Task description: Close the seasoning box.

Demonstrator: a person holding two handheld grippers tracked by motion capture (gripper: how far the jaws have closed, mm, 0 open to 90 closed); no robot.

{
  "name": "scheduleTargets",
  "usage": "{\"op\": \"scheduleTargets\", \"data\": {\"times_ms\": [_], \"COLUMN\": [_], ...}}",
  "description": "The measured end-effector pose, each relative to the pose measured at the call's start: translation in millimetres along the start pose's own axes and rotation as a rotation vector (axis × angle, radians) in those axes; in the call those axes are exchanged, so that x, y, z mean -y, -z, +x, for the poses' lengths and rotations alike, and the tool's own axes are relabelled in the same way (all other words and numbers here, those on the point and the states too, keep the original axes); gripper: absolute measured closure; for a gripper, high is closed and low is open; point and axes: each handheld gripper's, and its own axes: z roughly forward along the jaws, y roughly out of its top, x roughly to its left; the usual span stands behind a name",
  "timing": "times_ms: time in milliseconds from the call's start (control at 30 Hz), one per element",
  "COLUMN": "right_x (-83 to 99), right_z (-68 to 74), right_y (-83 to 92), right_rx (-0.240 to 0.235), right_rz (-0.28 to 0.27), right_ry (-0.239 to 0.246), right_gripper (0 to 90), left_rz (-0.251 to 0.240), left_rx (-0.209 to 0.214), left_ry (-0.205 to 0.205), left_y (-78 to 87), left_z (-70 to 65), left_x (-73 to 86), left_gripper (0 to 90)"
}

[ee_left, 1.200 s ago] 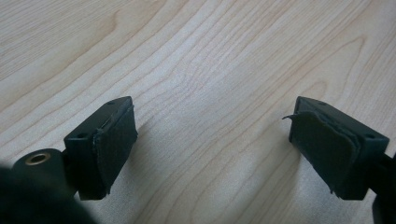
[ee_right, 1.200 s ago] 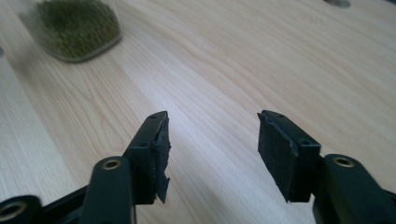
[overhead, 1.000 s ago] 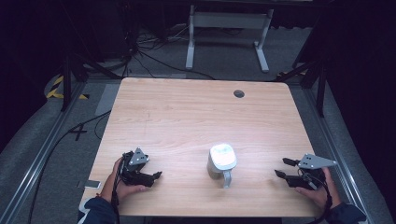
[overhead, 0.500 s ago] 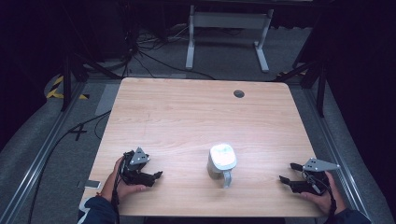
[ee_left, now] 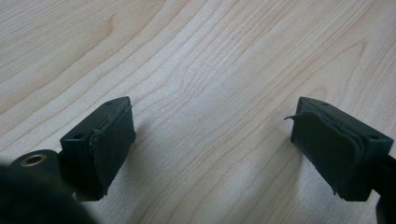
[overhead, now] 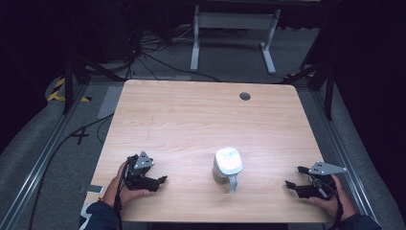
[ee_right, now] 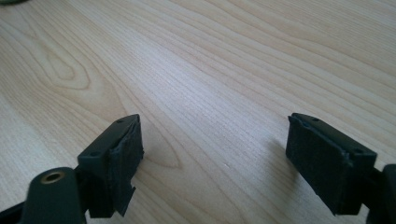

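Light wooden table [overhead: 191, 124], grey carpet floor [overhead: 57, 143], tangled cables [overhead: 143, 52], white metal stand [overhead: 232, 21], dark surroundings

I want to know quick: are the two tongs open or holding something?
Left tongs: open, holding nothing, over the table.
Right tongs: open, holding nothing.

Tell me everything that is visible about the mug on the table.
The mug is pale, whitish or light grey, and looks glossy, like ceramic or metal; the material is not certain. It stands upright on the wooden table, near the front edge, a little right of the middle. Its handle points toward the person. The top looks bright; whether it is open or lidded cannot be told. It stands between the left gripper and the right gripper, and neither touches it.
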Motion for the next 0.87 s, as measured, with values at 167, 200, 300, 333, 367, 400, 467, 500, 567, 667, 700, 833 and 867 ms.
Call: {"op": "scheduleTargets", "data": {"times_ms": [167,200,300,333,367,400,467,500,567,667,700,833,867], "right_x": [-0.7,-0.8,-0.8,-0.8,-0.8,-0.8,-0.8,-0.8,-0.8,-0.8,-0.8,-0.6,-0.6], "right_z": [-0.6,-0.7,-0.6,-0.6,-0.6,-0.6,-0.6,-0.6,-0.6,-0.6,-0.6,-0.1,-0.1], "right_y": [-1.0,-1.0,-1.1,-1.1,-1.1,-1.1,-1.1,-1.1,-1.1,-1.1,-1.1,-0.7,-0.7], "right_rx": [-0.003,-0.004,-0.004,-0.004,-0.004,-0.004,-0.004,-0.004,-0.004,-0.004,-0.004,-0.002,-0.002], "right_rz": [0.002,0.002,0.001,0.001,0.001,0.001,0.001,0.001,0.001,0.001,0.001,0.002,0.002], "right_ry": [0.006,0.007,0.005,0.006,0.006,0.006,0.006,0.005,0.005,0.005,0.005,0.001,0.001], "right_gripper": [18.3,18.2,18.2,18.3,18.3,18.2,18.3,18.2,18.2,18.2,18.2,18.2,18.2], "left_rz": [0.000,-0.002,0.000,-0.001,-0.001,-0.001,-0.001,0.000,-0.001,-0.002,-0.002,-0.003,-0.001], "left_rx": [0.000,0.000,-0.001,0.000,0.000,-0.001,0.000,0.000,0.000,-0.001,-0.002,-0.002,-0.005], "left_ry": [0.001,0.001,0.002,0.002,0.002,0.001,0.002,0.002,0.002,0.004,0.006,0.006,0.007], "left_y": [0.0,-0.1,0.0,0.0,0.0,0.0,-0.2,-0.1,-0.1,-0.4,-0.4,-0.8,-0.5], "left_z": [-0.1,-0.1,-0.2,-0.1,-0.1,0.0,-0.1,-0.1,-0.1,-0.2,-0.3,-0.5,-0.8], "left_x": [0.0,0.1,0.0,0.0,0.0,0.0,0.0,0.0,0.0,-0.1,-0.2,-0.4,-0.5], "left_gripper": [13.8,13.8,13.9,13.8,13.8,13.8,13.8,13.8,13.8,13.7,13.6,13.5,13.6]}}
